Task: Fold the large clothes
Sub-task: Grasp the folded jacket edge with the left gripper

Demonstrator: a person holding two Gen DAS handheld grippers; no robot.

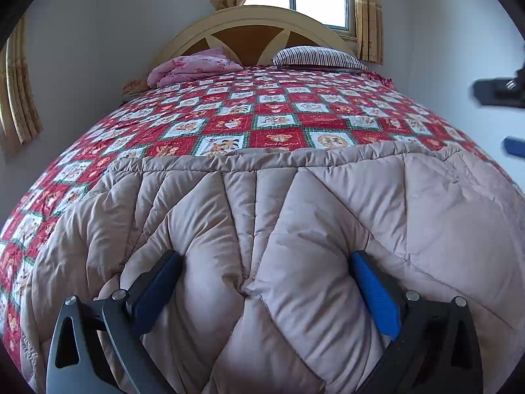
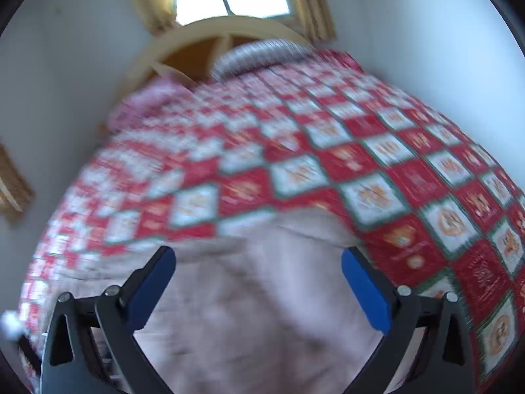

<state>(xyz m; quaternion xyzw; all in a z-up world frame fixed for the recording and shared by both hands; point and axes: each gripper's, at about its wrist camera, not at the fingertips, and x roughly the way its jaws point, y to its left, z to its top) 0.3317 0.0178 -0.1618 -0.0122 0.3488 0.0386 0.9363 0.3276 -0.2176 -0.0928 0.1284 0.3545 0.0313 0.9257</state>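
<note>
Broadly, a bed with a red-and-white patchwork cover fills both views, headboard at 12 o'clock. A beige quilted coat lies spread over the foot end, its stitched edge running 9 to 3 across the bed, long axis crosswise. Left gripper: jaws released, wide apart, straddling a puffed fold of the coat at 6 o'clock, pads seemingly against the fabric; it is the nearer one. Right gripper: jaws likewise spread, nothing held, coat below at 6 o'clock; view blurred, contact unclear. Pink bundle and striped pillow sit by the headboard.
</note>
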